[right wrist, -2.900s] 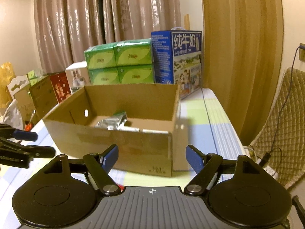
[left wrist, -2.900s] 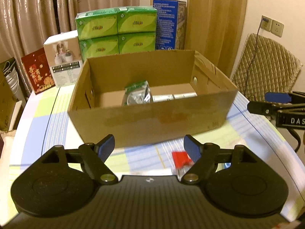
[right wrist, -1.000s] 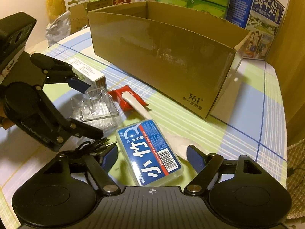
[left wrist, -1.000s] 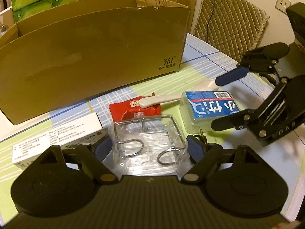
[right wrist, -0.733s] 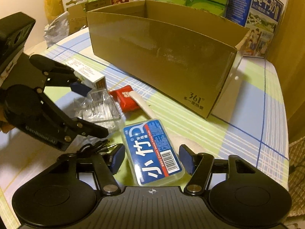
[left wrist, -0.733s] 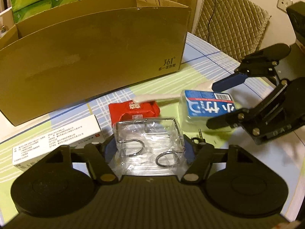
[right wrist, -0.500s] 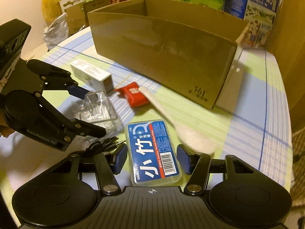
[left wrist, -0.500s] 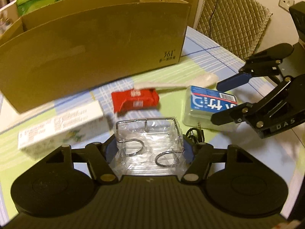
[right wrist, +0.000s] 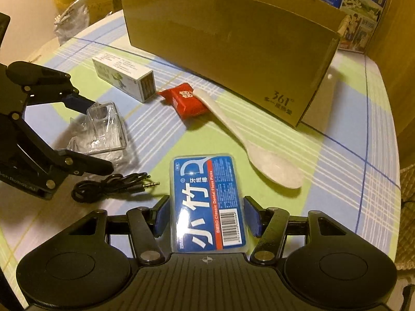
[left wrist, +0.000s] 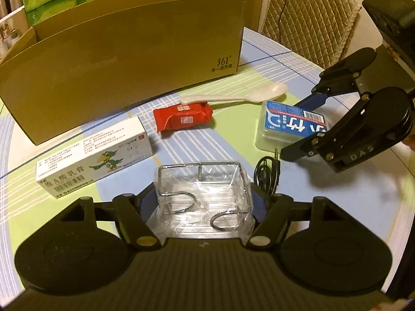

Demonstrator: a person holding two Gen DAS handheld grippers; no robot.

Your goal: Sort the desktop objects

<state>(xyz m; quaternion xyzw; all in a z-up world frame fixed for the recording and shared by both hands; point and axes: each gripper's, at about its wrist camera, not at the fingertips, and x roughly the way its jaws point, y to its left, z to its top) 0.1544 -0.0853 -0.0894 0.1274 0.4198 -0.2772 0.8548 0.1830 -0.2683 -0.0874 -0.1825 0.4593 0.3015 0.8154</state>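
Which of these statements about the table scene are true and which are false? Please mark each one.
1. The right tool grips the blue floss box. True.
2. The left tool is empty. False: it holds the clear plastic package.
3. The white spoon rests its handle on the red packet. True.
4. The black cable lies inside the cardboard box. False: it lies on the table.

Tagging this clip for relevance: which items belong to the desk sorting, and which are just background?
Job:
floss pick box
clear packet
medicine box
red snack
spoon
audio cable
cardboard box

Background:
tissue packs
milk carton
chair
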